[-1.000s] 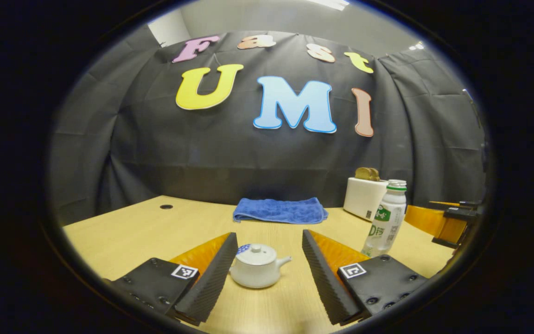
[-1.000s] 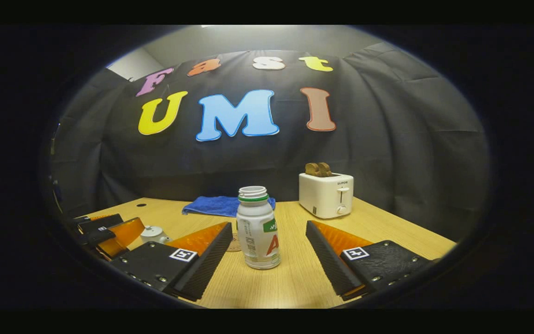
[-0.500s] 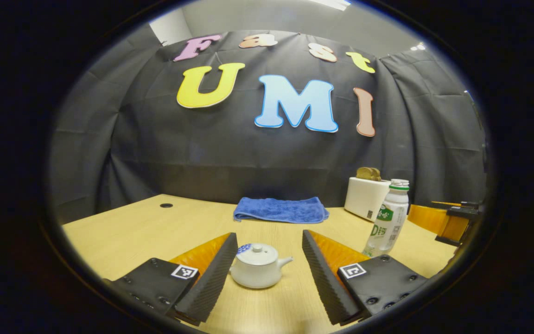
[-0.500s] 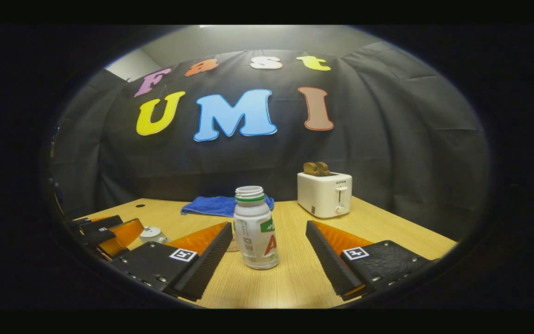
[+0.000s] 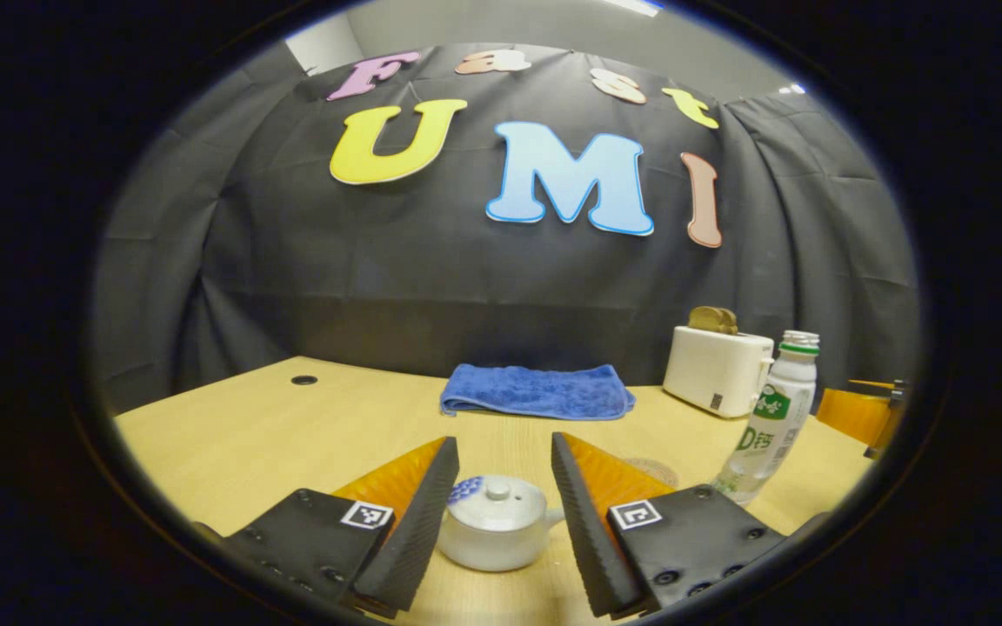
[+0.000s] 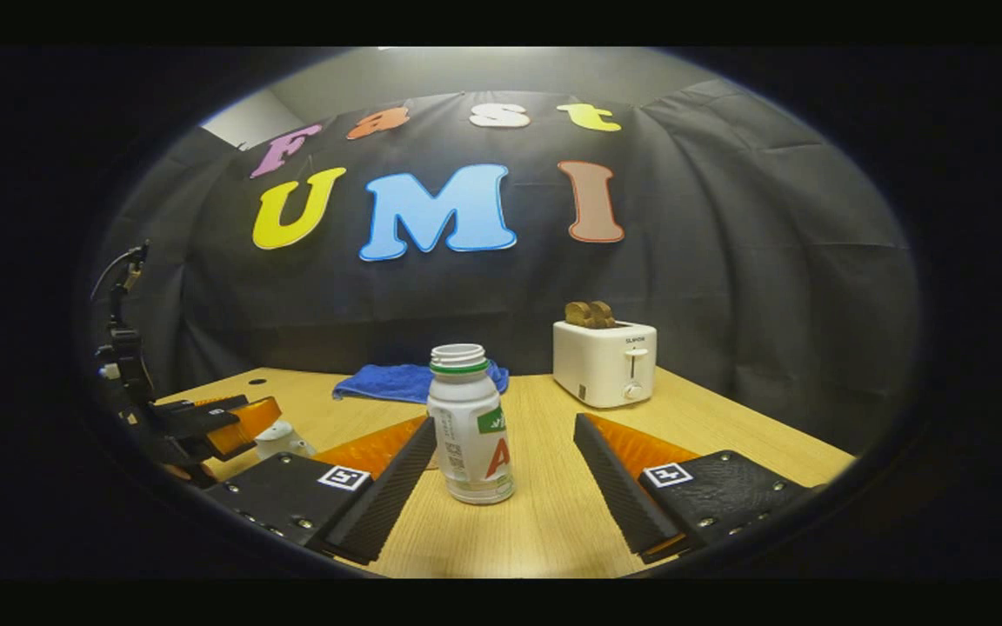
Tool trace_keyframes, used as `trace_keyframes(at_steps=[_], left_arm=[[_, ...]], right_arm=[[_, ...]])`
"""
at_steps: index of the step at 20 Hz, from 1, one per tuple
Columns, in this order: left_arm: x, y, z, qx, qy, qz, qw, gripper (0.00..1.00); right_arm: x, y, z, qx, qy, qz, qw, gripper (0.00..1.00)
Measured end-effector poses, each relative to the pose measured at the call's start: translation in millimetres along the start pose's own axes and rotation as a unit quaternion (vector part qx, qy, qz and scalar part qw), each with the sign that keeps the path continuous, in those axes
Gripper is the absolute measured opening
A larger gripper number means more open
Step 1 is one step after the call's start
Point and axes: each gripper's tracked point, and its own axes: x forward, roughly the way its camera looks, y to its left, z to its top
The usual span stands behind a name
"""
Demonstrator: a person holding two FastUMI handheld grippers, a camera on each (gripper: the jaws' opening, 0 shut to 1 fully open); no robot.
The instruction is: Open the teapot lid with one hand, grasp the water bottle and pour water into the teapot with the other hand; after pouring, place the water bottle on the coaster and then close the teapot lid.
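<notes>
Teapot [image 5: 494, 534], lid on, between the left gripper's [image 5: 501, 513] parted jaws; right gripper [image 6: 501, 487] — jaws apart — flanks the water bottle [image 6: 469, 426].

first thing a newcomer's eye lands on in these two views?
Likely the small white ceramic teapot, lid on, sitting between the open left gripper. Next, the uncapped white plastic water bottle between the open right gripper, then the white toaster and folded blue towel behind.

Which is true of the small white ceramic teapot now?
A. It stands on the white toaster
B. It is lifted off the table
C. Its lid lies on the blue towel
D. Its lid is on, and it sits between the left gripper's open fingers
D: the small white ceramic teapot rests on the wooden table, its lid in place, between the open left gripper fingers.
</notes>
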Motion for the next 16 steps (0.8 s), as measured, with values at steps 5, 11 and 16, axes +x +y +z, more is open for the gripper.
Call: trace_keyframes(at_steps=[5,11,16], left_arm=[[14.7,0.5,-13.8,0.023,0.023,0.011,0.999,0.72],[16.3,7.8,-21.0,0.036,0.030,0.027,0.999,0.51],[18.5,4.9,-23.2,0.040,0.034,0.024,0.998,0.26]], right_arm=[[3.4,-6.4,-1.8,0.005,0.000,-0.004,1.000,0.99],[5.5,-9.5,-6.5,0.016,0.005,-0.006,1.000,0.99],[3.9,-11.1,-5.2,0.013,0.002,-0.007,1.000,0.99]])
